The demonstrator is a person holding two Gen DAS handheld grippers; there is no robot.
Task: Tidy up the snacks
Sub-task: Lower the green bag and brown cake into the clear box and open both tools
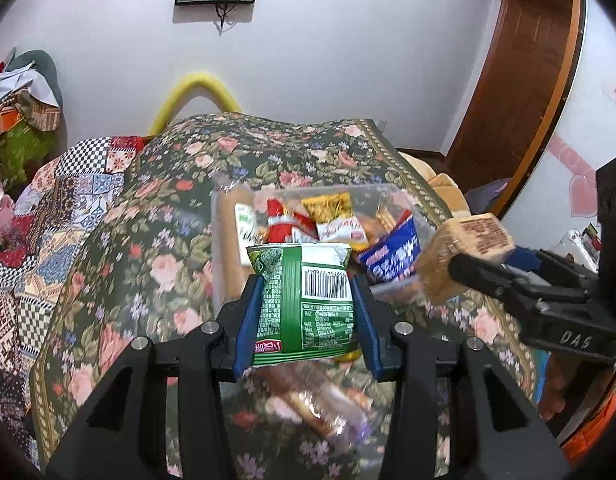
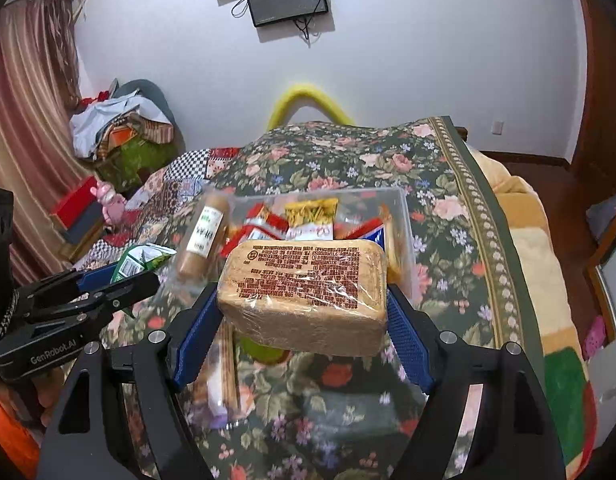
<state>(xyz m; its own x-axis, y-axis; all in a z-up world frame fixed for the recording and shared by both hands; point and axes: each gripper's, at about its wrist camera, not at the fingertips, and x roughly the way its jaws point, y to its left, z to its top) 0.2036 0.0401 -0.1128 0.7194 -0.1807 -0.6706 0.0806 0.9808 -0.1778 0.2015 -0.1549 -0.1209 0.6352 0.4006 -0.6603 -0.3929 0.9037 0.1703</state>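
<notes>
Gripping a green snack packet [image 1: 305, 304], the left gripper [image 1: 305, 280] has both blue pads pressed against the packet's sides. Beyond it, at twelve o'clock, a clear plastic bin [image 1: 422, 222] sits on the floral bedspread [image 1: 155, 208], filled with mixed snacks. At three o'clock in the left wrist view, the right gripper [image 2: 303, 292] is clamped on a tan wrapped block [image 2: 308, 292] printed with brown text, held just short of the bin.

Green barcoded snack packet [image 1: 305, 300] and wrapped tan brick [image 2: 305, 294], both aloft.
</notes>
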